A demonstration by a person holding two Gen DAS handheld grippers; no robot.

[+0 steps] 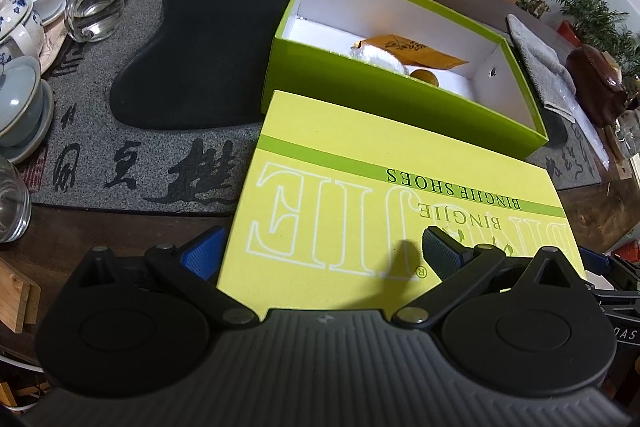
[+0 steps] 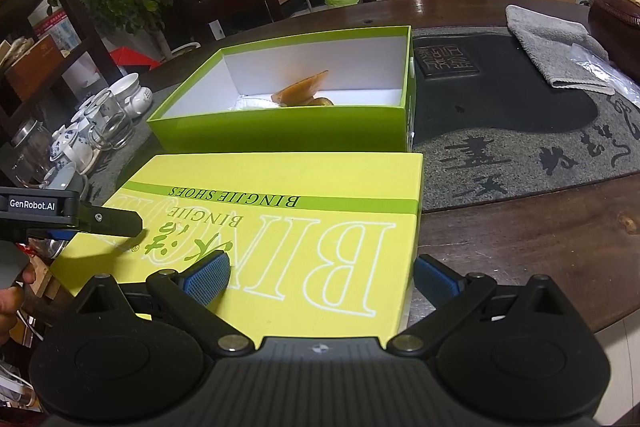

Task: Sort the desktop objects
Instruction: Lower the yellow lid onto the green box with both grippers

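One open green box (image 2: 280, 131) holds an orange packet (image 2: 304, 89).

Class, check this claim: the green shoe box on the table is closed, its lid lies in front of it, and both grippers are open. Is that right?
Not quite. The green shoe box is open, with items inside, as the right wrist view shows. Its lid does lie in front, and the left gripper and right gripper are open.

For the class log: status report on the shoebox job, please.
Left gripper and right gripper open, straddling lid corners. Green box uncovered, packets inside. Nothing blocking.
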